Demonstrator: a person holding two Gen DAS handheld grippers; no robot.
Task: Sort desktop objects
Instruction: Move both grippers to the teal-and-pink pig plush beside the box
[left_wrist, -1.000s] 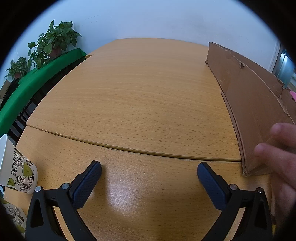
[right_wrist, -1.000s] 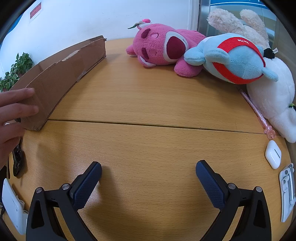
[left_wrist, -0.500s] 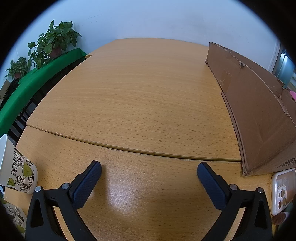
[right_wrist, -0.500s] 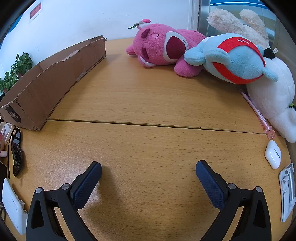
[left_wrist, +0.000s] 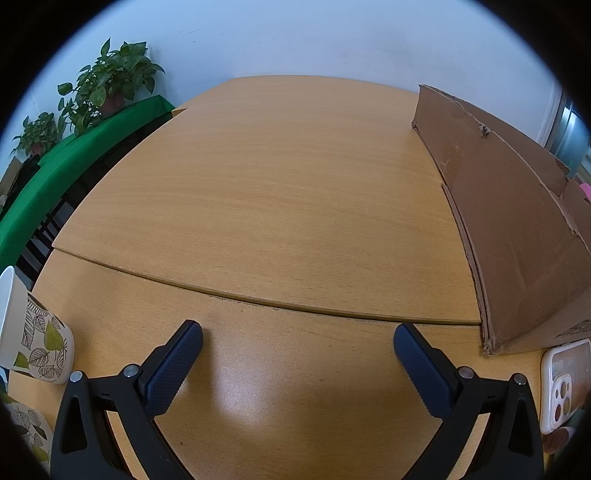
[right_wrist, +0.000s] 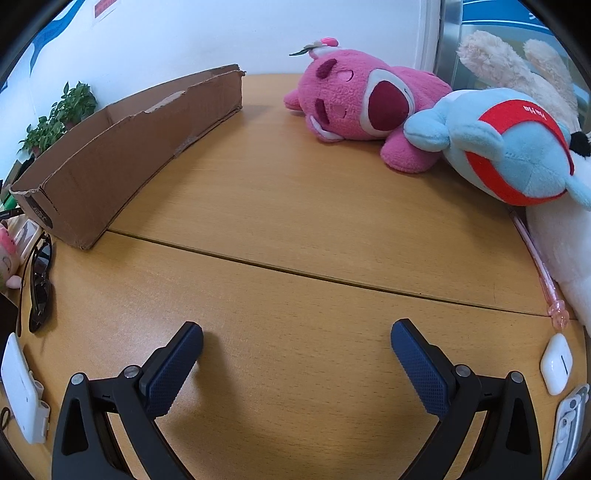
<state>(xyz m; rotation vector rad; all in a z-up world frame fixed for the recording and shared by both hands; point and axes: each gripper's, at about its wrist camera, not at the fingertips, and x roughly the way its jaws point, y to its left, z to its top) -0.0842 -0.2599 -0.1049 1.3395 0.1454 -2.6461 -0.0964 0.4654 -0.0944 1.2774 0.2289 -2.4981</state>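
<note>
Cardboard box (right_wrist: 122, 147) lying open-topped on the wooden surface (right_wrist: 295, 229), toward the left in the right wrist view and along the right edge in the left wrist view (left_wrist: 509, 221); probably the place for the sorted things. Around it, loose objects: sunglasses (right_wrist: 40, 280) and a phone in a clear case (left_wrist: 561, 384) just beside its near corner, a white device (right_wrist: 22, 391) nearer the edge. On the far right side, a pink plush bear (right_wrist: 354, 107) touching a blue plush toy (right_wrist: 509, 147), a pink pen (right_wrist: 535, 266) along a white plush, and a white earbud case (right_wrist: 557, 363) close to the surface edge. Paper cup with leaf pattern (left_wrist: 33, 332) at the far left.

Left claw (left_wrist: 297, 350) wide apart, holding nothing, low over bare wood. Right claw (right_wrist: 297, 347) also wide apart and empty.

No object gripped yet, so sorting seemingly at the start. Best to choose one near item first, perhaps the earbud case for the right claw. Approach from above, centre it between the pads, close gently because smooth and small. Lift fully before crossing toward the box, to avoid pushing the pen or the plush toys.
</note>
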